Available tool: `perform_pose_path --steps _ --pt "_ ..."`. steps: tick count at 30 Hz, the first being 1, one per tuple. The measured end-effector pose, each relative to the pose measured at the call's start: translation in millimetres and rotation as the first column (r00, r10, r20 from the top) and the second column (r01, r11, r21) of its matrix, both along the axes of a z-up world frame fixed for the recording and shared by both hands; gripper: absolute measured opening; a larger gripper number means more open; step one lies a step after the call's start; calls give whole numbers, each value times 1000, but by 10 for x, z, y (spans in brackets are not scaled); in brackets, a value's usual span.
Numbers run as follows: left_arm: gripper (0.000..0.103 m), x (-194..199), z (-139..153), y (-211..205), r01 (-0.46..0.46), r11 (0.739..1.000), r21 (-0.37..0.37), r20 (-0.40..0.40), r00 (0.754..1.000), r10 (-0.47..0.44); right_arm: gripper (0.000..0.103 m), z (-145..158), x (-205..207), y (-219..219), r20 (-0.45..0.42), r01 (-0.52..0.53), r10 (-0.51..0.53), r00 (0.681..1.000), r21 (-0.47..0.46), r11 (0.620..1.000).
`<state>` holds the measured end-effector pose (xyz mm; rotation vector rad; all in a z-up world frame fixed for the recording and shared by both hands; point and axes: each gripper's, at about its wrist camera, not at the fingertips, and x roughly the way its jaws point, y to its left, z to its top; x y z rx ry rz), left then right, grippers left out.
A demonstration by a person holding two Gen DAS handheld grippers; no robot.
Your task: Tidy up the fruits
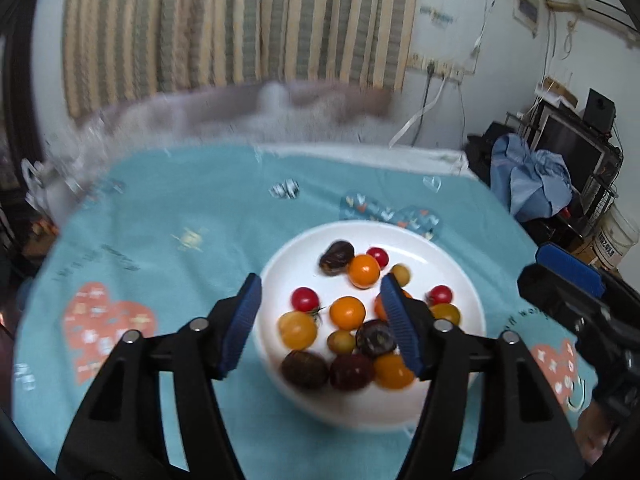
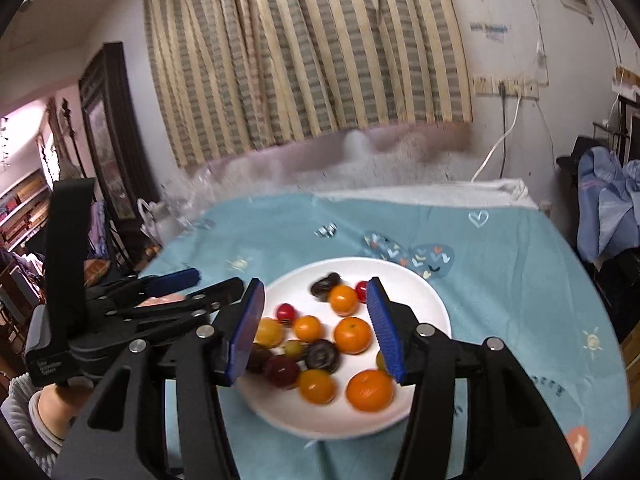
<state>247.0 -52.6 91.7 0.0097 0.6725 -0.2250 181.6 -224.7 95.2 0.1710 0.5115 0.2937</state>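
Motion blur smears the fruits point(image 1: 347, 312); a pad hides some. They lie in the white plate point(image 1: 460, 280) just ahead of both spread, empty hand-held grippers, left point(image 1: 320, 320) and right point(image 2: 316, 328), on the worktop point(image 1: 180, 208).

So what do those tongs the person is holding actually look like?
Both are matte black plastic. The left tongs and right tongs each have two angular arms with silver pivot pins, tipped with ribbed blue pads. The left one's body carries small white lettering. A white fuzzy sleeve covers the wrist.
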Motion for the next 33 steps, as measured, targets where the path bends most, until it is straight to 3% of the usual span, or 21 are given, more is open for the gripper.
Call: perform_pose_path --steps 4,7,11,15,20,24,26,28,31,33 --pt "74 -671 314 163 -25 1000 -8 85 996 25 54 250 -598 -19 47 -17 15 999 45 999" --pt "78 -1100 381 239 -29 999 -28 118 993 32 55 315 -1007 -5 73 -18 15 997 51 999" --pt "87 -1552 268 242 -41 999 -24 153 987 44 57 190 -1353 0 61 1 -5 998 55 998" --pt "94 -1775 -71 241 -35 999 -40 119 992 39 57 -113 -1406 31 14 26 -26 1000 14 1000" --pt "101 -1751 -460 222 -92 995 30 121 989 88 57 -537 -1186 45 -56 84 -89 994 -83 993" --pt "101 -1488 -567 127 -171 963 207 159 977 139 57 -607 -893 77 -86 144 -162 983 -191 971" --pt "101 -1392 -548 97 -203 949 242 202 967 156 57 -584 -777 118 -50 166 -182 982 -228 959" --pt "101 -1275 -537 103 -190 960 208 192 970 150 57 -608 -682 154 -28 178 -190 981 -237 955" --pt "101 -1115 -639 174 -130 985 115 104 988 118 57 -796 -647 93 -20 201 -208 978 -185 962" --pt "101 -1077 -725 193 -119 987 110 77 991 111 56 -937 -625 35 -78 172 -187 979 -168 971"
